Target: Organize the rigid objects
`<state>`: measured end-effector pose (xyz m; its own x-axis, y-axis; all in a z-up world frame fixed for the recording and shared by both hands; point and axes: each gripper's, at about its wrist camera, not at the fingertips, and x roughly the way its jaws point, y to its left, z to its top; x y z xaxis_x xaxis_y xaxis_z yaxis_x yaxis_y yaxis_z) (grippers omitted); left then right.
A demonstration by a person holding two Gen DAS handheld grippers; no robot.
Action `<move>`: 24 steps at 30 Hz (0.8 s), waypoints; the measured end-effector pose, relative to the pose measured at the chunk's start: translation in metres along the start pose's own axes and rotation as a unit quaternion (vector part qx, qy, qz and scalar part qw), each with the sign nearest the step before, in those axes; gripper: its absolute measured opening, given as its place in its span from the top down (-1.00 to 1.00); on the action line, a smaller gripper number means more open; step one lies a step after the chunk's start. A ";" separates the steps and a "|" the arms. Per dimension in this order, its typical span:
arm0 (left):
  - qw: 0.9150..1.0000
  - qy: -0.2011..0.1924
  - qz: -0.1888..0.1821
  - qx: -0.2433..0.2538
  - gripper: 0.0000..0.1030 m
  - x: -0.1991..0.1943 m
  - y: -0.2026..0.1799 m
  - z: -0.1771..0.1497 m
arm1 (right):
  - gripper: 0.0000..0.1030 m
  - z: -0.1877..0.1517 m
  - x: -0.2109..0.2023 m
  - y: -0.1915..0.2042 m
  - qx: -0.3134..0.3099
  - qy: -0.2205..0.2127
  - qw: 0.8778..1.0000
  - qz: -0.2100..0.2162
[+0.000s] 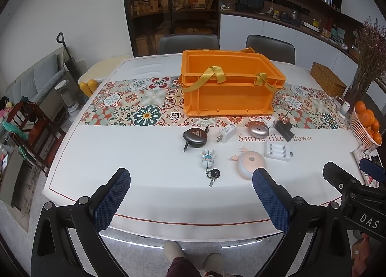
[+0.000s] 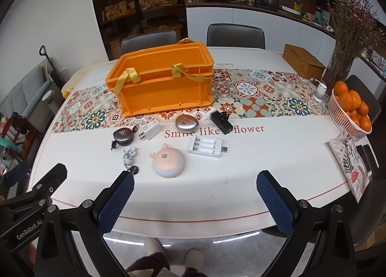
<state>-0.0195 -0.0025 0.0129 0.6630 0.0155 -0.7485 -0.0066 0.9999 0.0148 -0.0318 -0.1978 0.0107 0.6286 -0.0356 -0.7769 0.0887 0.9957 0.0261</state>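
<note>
Seven small things lie on a white table [image 2: 277, 161], all in front of an orange crate [image 2: 166, 84] that stands on a patterned runner [image 2: 260, 100] across the table's middle. The crate is open at the top, with yellow straps [image 2: 130, 76] hanging over its near wall; nothing shows inside it from these views.

Among the small things, the largest is a round pink and grey gadget [image 2: 168, 162] with little antlers, nearest the table's front edge. Just behind it and to the right lies a white battery charger [image 2: 207, 146] with cells in it and a plug end pointing right. Behind that, on the printed words, sit a silver oval case [image 2: 187, 122] and a black adapter [image 2: 222, 121], near each other but apart. To the left of the silver case lies a white wall plug [image 2: 150, 129], and left of that a dark round cable reel [image 2: 123, 135]. In front of the reel lies a small blue and white figure keychain [image 1: 208, 159] with a dark key at its near end.

The left gripper [image 1: 190, 195] hovers above the table's near edge with its blue-padded fingers spread wide and nothing between them. The right gripper [image 2: 195, 198] hangs likewise, fingers wide apart and holding nothing. A basket of oranges [image 2: 349, 117] stands at the far right.
</note>
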 end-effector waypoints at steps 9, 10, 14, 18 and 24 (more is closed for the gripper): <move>1.000 0.001 0.000 0.001 -1.00 0.000 0.000 -0.001 | -0.98 0.000 0.001 0.000 -0.001 0.001 1.000 0.000; 1.000 0.001 0.000 0.000 -1.00 0.000 0.000 -0.001 | -0.98 0.001 0.002 0.000 -0.001 0.002 1.000 0.000; 1.000 0.001 0.000 0.001 -1.00 -0.001 0.000 -0.001 | -0.98 0.001 0.003 0.000 -0.001 0.002 1.000 0.000; 1.000 0.001 0.000 0.001 -1.00 0.001 0.000 -0.002 | -0.98 0.001 0.003 0.000 -0.001 0.002 1.000 0.000; 1.000 0.001 0.002 0.002 -1.00 0.002 0.000 -0.003 | -0.98 0.001 0.004 0.001 -0.002 0.003 1.000 0.001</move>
<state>-0.0200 -0.0025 0.0096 0.6608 0.0187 -0.7504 -0.0062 0.9998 0.0194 -0.0284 -0.1973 0.0082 0.6243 -0.0337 -0.7805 0.0840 0.9962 0.0242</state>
